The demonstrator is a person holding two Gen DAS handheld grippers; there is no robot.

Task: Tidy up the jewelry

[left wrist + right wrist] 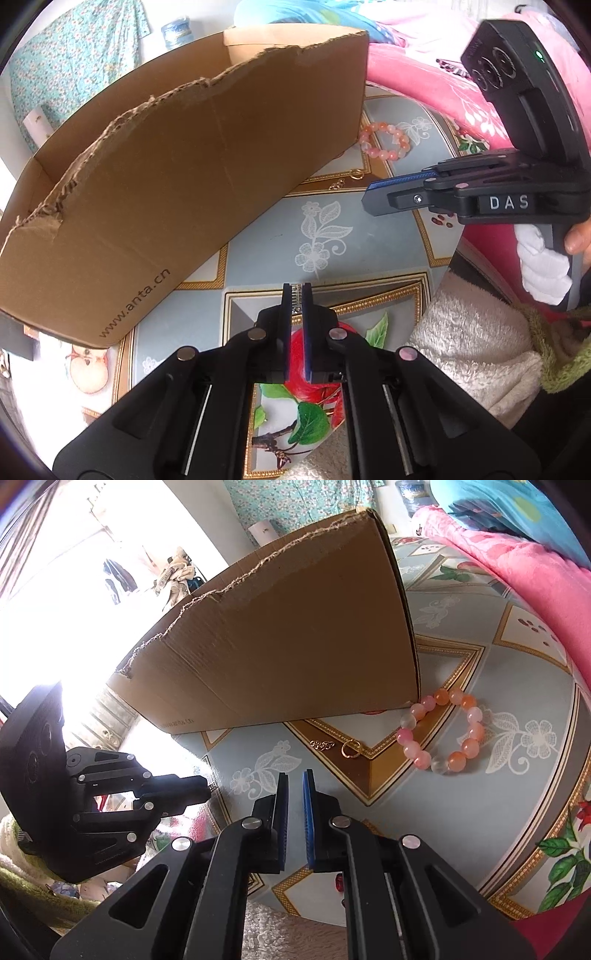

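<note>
Your left gripper (296,291) has its fingers (286,325) pressed together on a small silvery, toothed piece of jewelry (296,297) right at their tips; what sort of piece it is you cannot tell. Beneath those fingers lies the patterned worktop (258,251), and just to their right a fluffy towel (476,339).

Your right gripper (295,779) has its fingers (308,812) nearly together, a thin gap between the pads and nothing in it. Just beyond those tips a small gold ring (349,748) and a short gold chain piece (322,744) lie on the worktop. Further off to the right of them lies a bracelet (441,731) of pink and orange beads, touching the near corner of a cardboard box (288,642) with a torn top edge. Past the worktop is a pink blanket (517,561).
</note>
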